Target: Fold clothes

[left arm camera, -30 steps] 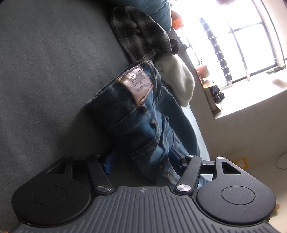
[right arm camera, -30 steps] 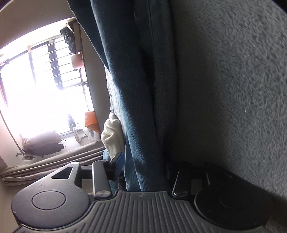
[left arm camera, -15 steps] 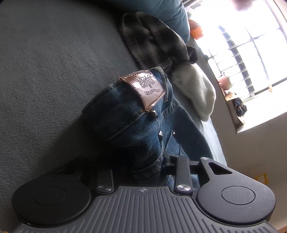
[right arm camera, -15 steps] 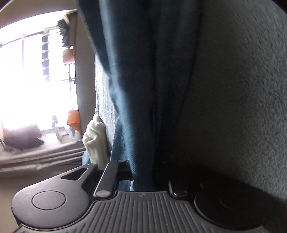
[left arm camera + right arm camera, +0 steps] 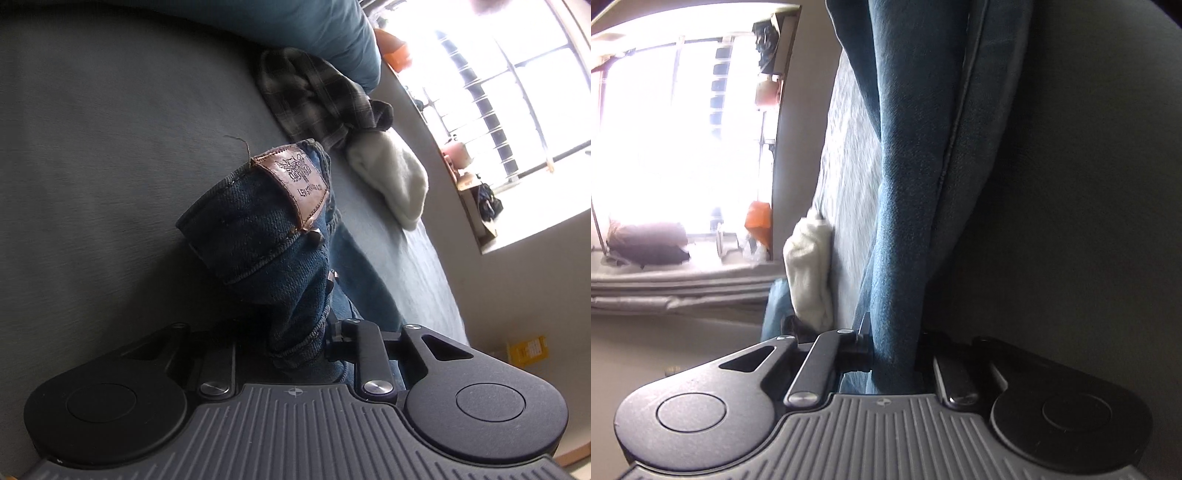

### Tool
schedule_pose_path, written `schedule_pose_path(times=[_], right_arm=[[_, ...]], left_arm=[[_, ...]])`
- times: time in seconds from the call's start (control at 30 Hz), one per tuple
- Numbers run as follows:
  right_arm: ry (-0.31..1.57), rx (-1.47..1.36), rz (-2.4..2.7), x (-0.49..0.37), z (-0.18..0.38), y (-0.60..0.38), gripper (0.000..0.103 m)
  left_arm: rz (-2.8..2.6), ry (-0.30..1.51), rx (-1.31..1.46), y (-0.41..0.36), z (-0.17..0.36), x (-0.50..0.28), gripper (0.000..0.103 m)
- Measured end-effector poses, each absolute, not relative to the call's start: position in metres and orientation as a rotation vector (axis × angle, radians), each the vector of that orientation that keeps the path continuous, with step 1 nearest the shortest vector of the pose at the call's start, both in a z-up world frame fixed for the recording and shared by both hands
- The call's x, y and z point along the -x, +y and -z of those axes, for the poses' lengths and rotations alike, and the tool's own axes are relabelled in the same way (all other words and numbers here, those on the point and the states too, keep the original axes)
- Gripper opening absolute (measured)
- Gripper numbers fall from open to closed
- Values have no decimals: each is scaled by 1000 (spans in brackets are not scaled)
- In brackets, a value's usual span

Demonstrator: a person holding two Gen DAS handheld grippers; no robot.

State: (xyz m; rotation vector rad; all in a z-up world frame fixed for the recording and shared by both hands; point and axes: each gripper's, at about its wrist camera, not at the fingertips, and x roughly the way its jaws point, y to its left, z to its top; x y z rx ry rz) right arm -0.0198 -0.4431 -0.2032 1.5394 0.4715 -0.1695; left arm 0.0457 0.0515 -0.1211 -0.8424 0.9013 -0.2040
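left gripper [image 5: 295,347] jaws closing on the bunched waistband of the jeans [image 5: 266,236] at frame centre over the grey bed [image 5: 92,147], right gripper [image 5: 894,354] clamped on a denim fold running up the frame, probably a leg, white garment [image 5: 391,184] at right.

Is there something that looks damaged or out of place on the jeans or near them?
A loose thread sticks up from the corner of the leather patch on the jeans. Behind them, a plaid shirt and a white garment lie crumpled, not folded. Nothing else stands out.
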Motion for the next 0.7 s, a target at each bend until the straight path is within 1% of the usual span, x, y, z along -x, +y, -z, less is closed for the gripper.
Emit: schedule_pose_path(times=[0.07, 0.3, 0.4, 0.43, 0.5, 0.53, 0.67, 0.7], right_arm=[[507, -1543, 155, 35, 204, -434, 6], [624, -1597, 122, 94, 211, -409, 6], [649, -1604, 111, 100, 215, -405, 6], [661, -1600, 110, 100, 216, -405, 7], [713, -1606, 132, 95, 223, -409, 10], [753, -1602, 151, 103, 225, -408, 18], [862, -1469, 141, 101, 209, -415, 31], [892, -1402, 144, 102, 201, -416, 36]], left_arm=[[200, 922, 831, 65, 119, -27, 23], [215, 984, 766, 104, 109, 40, 23], [212, 999, 757, 111, 117, 54, 24], [220, 1011, 756, 113, 122, 55, 26], [239, 1034, 738, 116, 130, 55, 30], [248, 1045, 729, 117, 134, 55, 32], [290, 1053, 671, 129, 127, 68, 40], [305, 1044, 646, 133, 122, 73, 42]])
